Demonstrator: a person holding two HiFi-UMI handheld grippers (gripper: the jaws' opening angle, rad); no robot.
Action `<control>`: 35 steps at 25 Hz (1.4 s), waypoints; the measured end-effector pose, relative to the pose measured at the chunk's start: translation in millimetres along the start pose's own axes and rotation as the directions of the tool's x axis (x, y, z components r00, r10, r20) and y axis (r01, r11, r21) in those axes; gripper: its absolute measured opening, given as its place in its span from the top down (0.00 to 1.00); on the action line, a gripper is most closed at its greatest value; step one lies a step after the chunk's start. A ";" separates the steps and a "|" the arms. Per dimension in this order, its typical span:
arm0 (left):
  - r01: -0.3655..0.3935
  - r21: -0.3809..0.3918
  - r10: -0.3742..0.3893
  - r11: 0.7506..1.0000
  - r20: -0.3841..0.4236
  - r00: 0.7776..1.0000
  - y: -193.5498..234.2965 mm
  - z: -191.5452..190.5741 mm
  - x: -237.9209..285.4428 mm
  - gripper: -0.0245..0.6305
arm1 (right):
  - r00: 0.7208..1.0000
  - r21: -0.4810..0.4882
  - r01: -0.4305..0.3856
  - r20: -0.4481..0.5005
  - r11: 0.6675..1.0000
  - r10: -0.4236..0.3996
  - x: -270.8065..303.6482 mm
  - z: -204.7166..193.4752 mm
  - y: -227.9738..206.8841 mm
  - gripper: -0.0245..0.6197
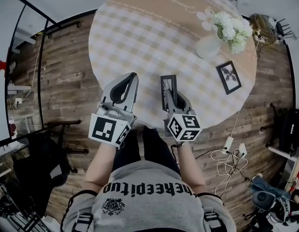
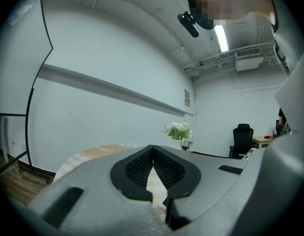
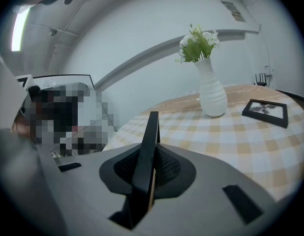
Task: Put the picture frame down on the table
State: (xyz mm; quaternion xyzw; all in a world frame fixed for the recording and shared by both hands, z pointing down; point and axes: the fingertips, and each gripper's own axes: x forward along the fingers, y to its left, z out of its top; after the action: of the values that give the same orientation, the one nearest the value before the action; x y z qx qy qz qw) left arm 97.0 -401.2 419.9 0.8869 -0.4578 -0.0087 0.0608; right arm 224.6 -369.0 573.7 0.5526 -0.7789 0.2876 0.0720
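A black picture frame [image 1: 168, 84] stands on edge over the near rim of the round, checked-cloth table [image 1: 140, 33]. My right gripper [image 1: 170, 96] is shut on its lower part. In the right gripper view the frame [image 3: 148, 146] shows edge-on between the pads of my right gripper [image 3: 152, 151], tilted up over the cloth [image 3: 230, 141]. To its left, my left gripper [image 1: 131, 76] is shut and holds nothing. In the left gripper view its tips [image 2: 153, 150] meet, with the table [image 2: 93, 154] beyond.
A white vase with white flowers [image 1: 222, 33] stands at the table's far right, also seen as the vase [image 3: 211, 92]. A second black frame [image 1: 229, 77] lies flat near it, the same frame [image 3: 265, 110]. A power strip and cables [image 1: 231, 149] lie on the wooden floor at the right.
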 end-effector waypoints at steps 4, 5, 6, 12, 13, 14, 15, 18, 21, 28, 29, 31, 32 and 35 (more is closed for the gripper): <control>-0.010 -0.003 0.010 1.000 -0.004 1.000 3.3 -2.3 -2.5 0.94 | 1.000 0.008 0.001 -0.007 1.000 -0.001 1.9 -2.7 -3.8 0.89; -0.011 -0.004 0.011 1.000 -0.005 1.000 3.5 -2.7 -2.9 0.94 | 1.000 0.006 0.003 -0.010 1.000 -0.003 2.0 -2.6 -4.9 0.89; -0.011 -0.005 0.011 1.000 -0.005 1.000 3.4 -2.9 -3.1 0.94 | 1.000 0.004 0.007 -0.013 1.000 -0.006 1.9 -2.5 -6.5 0.89; -0.009 -0.005 0.009 1.000 -0.004 1.000 3.3 -1.9 -0.9 0.94 | 0.998 -0.030 0.044 -0.040 0.999 -0.046 0.1 -4.0 -22.8 0.88; -0.009 -0.005 0.009 1.000 -0.003 1.000 3.4 -1.9 -0.6 0.94 | 0.998 -0.043 0.050 -0.047 0.998 -0.052 0.0 -4.7 -25.5 0.88; -0.008 -0.005 0.008 1.000 -0.003 1.000 3.3 -1.9 -0.4 0.94 | 0.997 -0.055 0.054 -0.054 0.997 -0.057 -0.2 -5.3 -28.2 0.87; -0.007 -0.005 0.007 1.000 -0.004 1.000 3.0 -2.0 -0.2 0.94 | 0.996 -0.064 0.057 -0.061 0.996 -0.061 -0.4 -6.1 -30.8 0.86; -0.004 -0.005 0.004 1.000 -0.006 1.000 1.8 -2.1 1.0 0.94 | 0.994 -0.072 0.071 -0.080 0.995 -0.076 -1.0 -8.6 -39.5 0.84; 0.000 -0.003 0.000 1.000 -0.008 1.000 -0.7 -2.5 3.4 0.94 | 0.991 -0.067 0.082 -0.096 0.994 -0.089 -1.9 -11.5 -48.9 0.83; 0.002 -0.002 -0.002 1.000 -0.009 1.000 9.2 -3.2 -1.1 0.94 | 0.989 -0.062 0.086 -0.115 0.994 -0.093 3.1 -18.7 -49.3 0.80; 0.003 -0.002 -0.003 1.000 -0.011 1.000 6.1 -3.4 1.5 0.94 | 0.989 -0.063 0.085 -0.117 0.994 -0.092 2.2 -18.2 -52.6 0.80; 0.003 -0.002 -0.003 1.000 -0.013 1.000 -0.9 -3.9 6.0 0.94 | 0.988 -0.067 0.083 -0.122 0.994 -0.091 -0.8 -17.5 -59.5 0.79; 0.003 -0.001 -0.003 1.000 -0.014 1.000 -3.0 -4.0 7.0 0.94 | 0.988 -0.070 0.082 -0.124 0.994 -0.090 -1.9 -17.6 -61.7 0.79; 0.003 0.000 -0.003 1.000 -0.014 1.000 -5.0 -3.5 6.5 0.94 | 0.987 -0.080 0.084 -0.129 0.993 -0.094 -3.4 -18.5 -63.6 0.77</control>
State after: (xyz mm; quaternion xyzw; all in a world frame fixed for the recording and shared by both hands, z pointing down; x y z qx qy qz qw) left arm 105.1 -403.2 423.1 0.8877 -0.4559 -0.0025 0.0640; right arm 279.5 -370.7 610.9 0.5636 -0.7569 0.2913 0.1569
